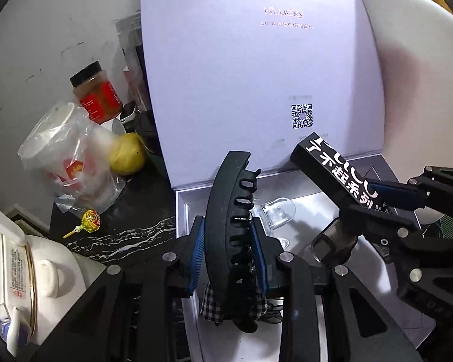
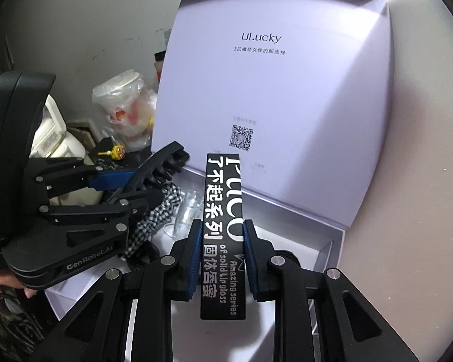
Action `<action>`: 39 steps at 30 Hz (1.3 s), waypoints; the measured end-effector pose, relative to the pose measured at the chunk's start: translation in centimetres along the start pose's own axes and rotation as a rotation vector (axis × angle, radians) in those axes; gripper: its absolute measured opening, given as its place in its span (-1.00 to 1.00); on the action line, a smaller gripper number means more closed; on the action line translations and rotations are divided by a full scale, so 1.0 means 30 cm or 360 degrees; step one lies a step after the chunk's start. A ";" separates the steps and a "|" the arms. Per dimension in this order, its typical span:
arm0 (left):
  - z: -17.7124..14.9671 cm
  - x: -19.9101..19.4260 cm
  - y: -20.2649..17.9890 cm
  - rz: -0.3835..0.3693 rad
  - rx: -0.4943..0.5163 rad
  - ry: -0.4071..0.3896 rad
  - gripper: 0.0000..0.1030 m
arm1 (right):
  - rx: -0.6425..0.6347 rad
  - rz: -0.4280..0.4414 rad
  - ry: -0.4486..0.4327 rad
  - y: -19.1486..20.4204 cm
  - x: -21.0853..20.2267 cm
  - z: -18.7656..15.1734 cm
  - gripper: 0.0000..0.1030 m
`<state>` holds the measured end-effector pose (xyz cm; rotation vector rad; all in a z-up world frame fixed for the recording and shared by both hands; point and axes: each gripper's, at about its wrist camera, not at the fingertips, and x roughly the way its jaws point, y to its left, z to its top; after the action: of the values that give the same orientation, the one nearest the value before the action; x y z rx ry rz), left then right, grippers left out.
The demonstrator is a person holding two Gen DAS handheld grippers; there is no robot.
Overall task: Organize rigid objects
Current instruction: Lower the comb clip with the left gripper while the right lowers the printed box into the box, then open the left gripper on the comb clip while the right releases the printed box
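Left wrist view: left hand-held gripper is clamped on one big black claw hair clip over the open white box. Right hand-held gripper pinches one slim black lip-gloss carton with white lettering, above that box too.

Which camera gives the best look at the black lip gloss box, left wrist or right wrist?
The right wrist view. There the black lip gloss box runs up the centre, label readable, clamped in the right gripper. The left wrist view shows it only at an angle from the side, lettering partly hidden.
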<state>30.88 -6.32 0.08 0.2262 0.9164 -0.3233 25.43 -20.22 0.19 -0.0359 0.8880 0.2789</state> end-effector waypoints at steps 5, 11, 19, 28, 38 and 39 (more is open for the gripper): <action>-0.002 -0.008 -0.013 0.0029 0.0011 0.0001 -0.43 | 0.0004 -0.0011 0.0017 -0.005 0.016 -0.002 -0.50; -0.005 -0.005 -0.033 0.0046 0.0011 -0.0001 -0.43 | -0.0004 -0.0047 0.0030 0.003 0.042 0.011 -0.50; -0.011 -0.012 -0.046 0.0043 0.0020 -0.0004 -0.44 | -0.0033 -0.0094 0.0037 0.003 0.032 0.015 -0.50; -0.009 -0.054 -0.037 0.0014 0.0008 -0.0091 -0.44 | -0.0021 -0.0141 0.0047 -0.019 0.003 0.019 -0.35; -0.009 -0.101 -0.001 0.0045 -0.0082 -0.0066 -0.43 | -0.0055 -0.0182 -0.0039 -0.019 -0.078 0.031 0.08; -0.010 -0.108 0.003 0.0045 -0.0089 -0.0070 -0.43 | -0.0057 -0.0182 -0.0048 -0.018 -0.086 0.032 0.14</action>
<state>28.87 -5.55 2.50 0.1796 0.8769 -0.2749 24.76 -21.18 2.73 -0.1149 0.8481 0.1879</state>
